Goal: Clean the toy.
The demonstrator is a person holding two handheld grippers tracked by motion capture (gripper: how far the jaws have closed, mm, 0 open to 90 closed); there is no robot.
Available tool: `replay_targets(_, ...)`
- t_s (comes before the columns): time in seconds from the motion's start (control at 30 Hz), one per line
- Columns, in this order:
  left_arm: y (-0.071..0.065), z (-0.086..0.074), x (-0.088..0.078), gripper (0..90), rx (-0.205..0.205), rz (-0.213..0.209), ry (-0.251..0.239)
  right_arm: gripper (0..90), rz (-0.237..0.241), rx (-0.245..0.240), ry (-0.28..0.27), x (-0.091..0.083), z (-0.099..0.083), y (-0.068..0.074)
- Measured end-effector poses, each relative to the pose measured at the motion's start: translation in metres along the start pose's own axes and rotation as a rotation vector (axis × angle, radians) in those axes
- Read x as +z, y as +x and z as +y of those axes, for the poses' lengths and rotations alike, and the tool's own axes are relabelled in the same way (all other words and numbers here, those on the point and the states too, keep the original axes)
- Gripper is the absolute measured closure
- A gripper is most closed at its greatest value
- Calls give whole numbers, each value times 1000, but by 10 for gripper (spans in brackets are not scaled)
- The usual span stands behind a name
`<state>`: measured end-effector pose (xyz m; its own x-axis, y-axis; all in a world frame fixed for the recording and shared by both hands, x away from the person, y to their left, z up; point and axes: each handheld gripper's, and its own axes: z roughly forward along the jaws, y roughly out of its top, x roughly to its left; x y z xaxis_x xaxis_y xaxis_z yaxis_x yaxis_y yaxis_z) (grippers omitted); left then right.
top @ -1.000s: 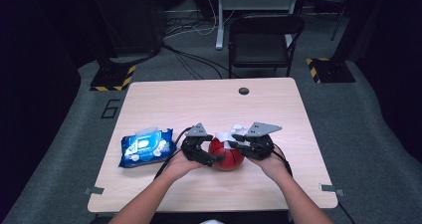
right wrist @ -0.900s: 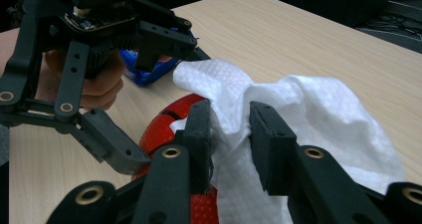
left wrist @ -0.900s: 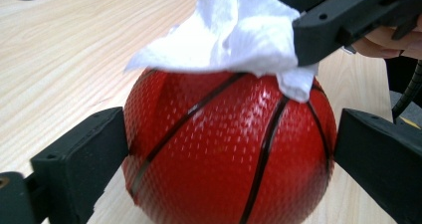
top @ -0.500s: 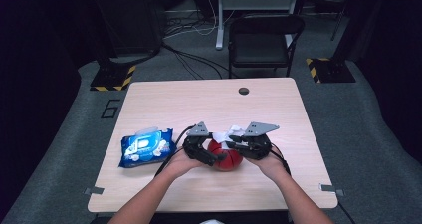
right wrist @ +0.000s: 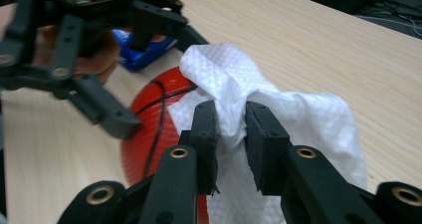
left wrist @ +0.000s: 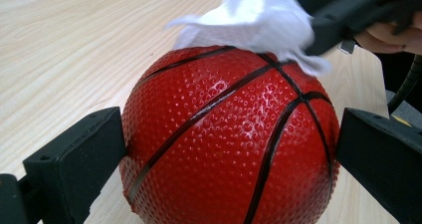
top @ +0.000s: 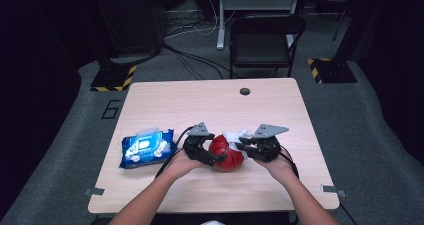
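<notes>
A blue wipes pack (top: pixel 146 148) lies on the table (top: pixel 210 105), apparently sealed.

A small red ball (top: pixel 227 155) with black seams and a pebbled skin, made like a basketball, sits on the counter (top: pixel 210 105) near its front edge. A crumpled white wipe (right wrist: pixel 278 114), faintly quilted, lies bunched against the ball's top, draping down its far side. Ball and wipe are touching

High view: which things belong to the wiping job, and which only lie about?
In use: ball, wipe, left gripper holding the ball, right gripper pinching the wipe.
Lying about: wipes pack, chair, table.
</notes>
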<state>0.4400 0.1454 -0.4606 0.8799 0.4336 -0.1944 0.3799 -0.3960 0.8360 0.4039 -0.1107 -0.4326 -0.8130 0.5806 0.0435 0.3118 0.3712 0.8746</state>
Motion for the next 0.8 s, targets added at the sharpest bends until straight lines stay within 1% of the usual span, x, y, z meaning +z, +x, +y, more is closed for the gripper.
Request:
replay_targets(0.03, 1, 0, 0, 0, -6, -2, 0, 752, 11, -7, -3, 0, 0, 3)
replay_targets(0.07, 1, 0, 0, 0, -6, -2, 2, 753, 14, -28, 1, 1, 0, 8)
replay_targets(0.17, 2, -1, -2, 0, -8, -6, 7, 759, 32, -63, 1, 1, 1, 18)
replay_targets(0.2, 2, -1, -2, 0, -8, -8, 8, 761, 27, -77, 3, 2, 2, 20)
replay_targets(0.23, 2, -1, -2, 0, -11, -8, 7, 763, 26, -78, 2, 2, 2, 19)
replay_targets(0.27, 2, -1, -2, 0, -15, -6, 3, 763, 27, -66, -2, 1, 1, 17)
replay_targets(0.33, 3, -1, -2, 0, -19, -8, 1, 762, 10, -37, -7, 1, -1, 10)
replay_targets(0.4, 4, -1, -1, 0, -19, -11, -2, 762, -6, 8, -7, 0, -4, 1)
replay_targets(0.5, 5, -1, -2, 0, -25, -13, -1, 767, -29, 53, 23, 0, -13, -13)
replay_targets(0.6, 5, -2, -2, 0, -27, -13, -2, 774, -30, 90, 43, 2, -21, -20)
replay_targets(0.7, 4, -1, -2, 1, -30, -8, -4, 778, -21, 102, 34, 1, -21, -21)
replay_targets(0.73, 4, -1, -2, 1, -29, -8, -4, 779, -12, 99, 25, 0, -19, -18)
replay_targets(0.77, 4, -1, -2, 1, -27, -6, -1, 780, -2, 85, 7, -1, -15, -13)
replay_targets(0.8, 4, -1, -2, 1, -26, -7, -2, 780, 4, 74, 0, -1, -12, -9)
